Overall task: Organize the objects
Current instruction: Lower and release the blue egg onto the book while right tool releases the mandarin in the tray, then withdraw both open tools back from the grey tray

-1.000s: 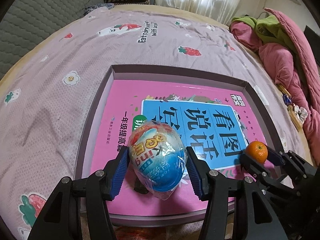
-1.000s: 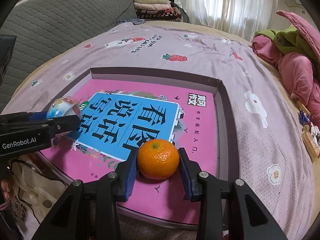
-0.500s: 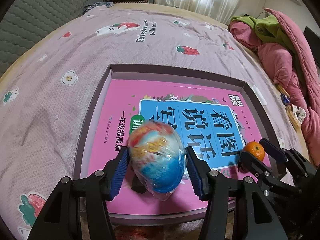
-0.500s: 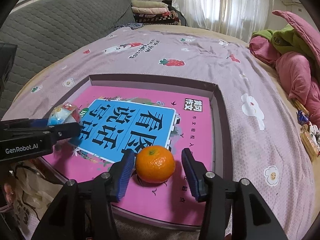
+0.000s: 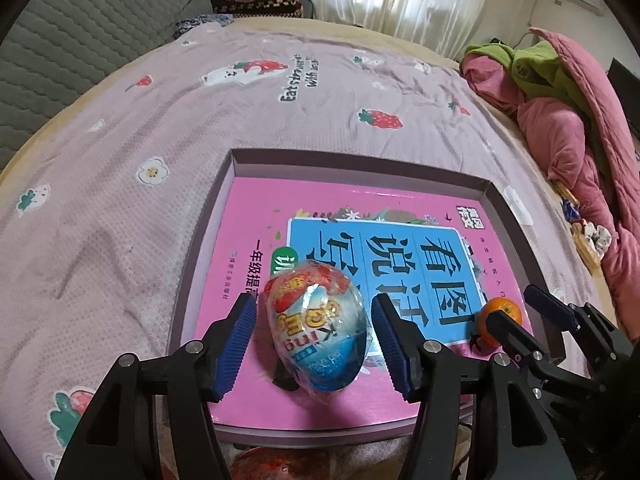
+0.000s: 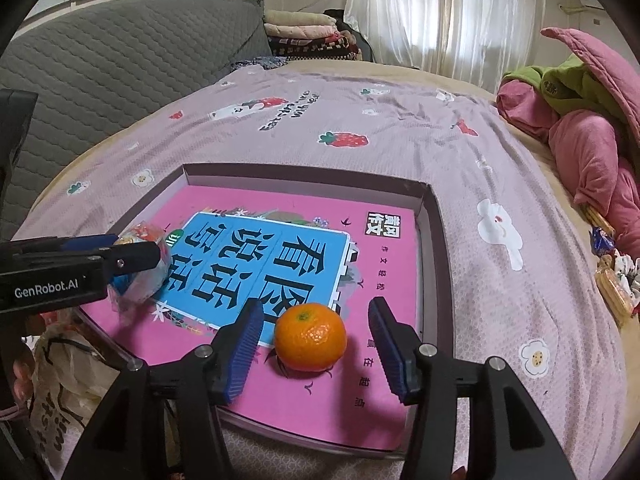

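Left wrist: both tools angle downward, opening: left tool [image 5: 314, 350] around egg [image 5: 318, 330], right tool [image 6: 314, 346] around orange [image 6: 310, 336].

— What do the left tongs [image 5: 314, 340] look like?
— Two black plastic arms, angular and cut through with triangular openings. Each ends in a blue pad [image 5: 236, 346] ribbed with fine ridges on its inner face.
— Any fasteners?
— Round silver screws [image 5: 193, 347] sit at the joints, two on each arm.
— And the right tongs [image 6: 316, 346]?
— The same build: black arms, blue ribbed pads [image 6: 390, 350], silver screws [image 6: 424, 349] at the pivots.
— Any markings?
— Seen from the right wrist, the side of the left tongs' black body carries white lettering, "GenRobot.AI" [image 6: 50, 290].
— Cables?
— I can't tell.
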A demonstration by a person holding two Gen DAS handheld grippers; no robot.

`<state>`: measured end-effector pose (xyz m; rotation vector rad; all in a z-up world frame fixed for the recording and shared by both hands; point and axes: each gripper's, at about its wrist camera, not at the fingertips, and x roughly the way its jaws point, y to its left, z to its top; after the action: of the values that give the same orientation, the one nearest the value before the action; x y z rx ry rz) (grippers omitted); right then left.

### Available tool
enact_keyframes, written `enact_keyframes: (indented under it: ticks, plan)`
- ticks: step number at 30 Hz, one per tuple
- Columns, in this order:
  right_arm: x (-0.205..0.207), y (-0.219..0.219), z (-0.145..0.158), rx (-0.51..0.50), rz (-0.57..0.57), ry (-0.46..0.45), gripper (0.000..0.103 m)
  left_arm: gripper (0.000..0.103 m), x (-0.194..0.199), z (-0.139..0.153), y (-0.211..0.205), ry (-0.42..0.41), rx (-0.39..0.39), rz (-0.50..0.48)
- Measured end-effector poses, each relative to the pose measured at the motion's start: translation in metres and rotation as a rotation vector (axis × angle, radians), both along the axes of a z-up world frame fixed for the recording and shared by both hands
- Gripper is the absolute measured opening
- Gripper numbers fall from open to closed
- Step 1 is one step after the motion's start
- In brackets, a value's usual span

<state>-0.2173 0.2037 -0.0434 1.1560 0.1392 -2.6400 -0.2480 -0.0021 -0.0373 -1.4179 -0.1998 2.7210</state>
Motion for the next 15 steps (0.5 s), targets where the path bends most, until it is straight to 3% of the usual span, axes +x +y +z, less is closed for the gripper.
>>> enact_keyframes:
  ticks: [15]
  plan:
    - [0.010, 0.002, 0.021, -0.030, 0.011, 0.061, 0.067, 0.066, 0.026, 0.033, -0.011, 0.062, -0.004, 0.020]
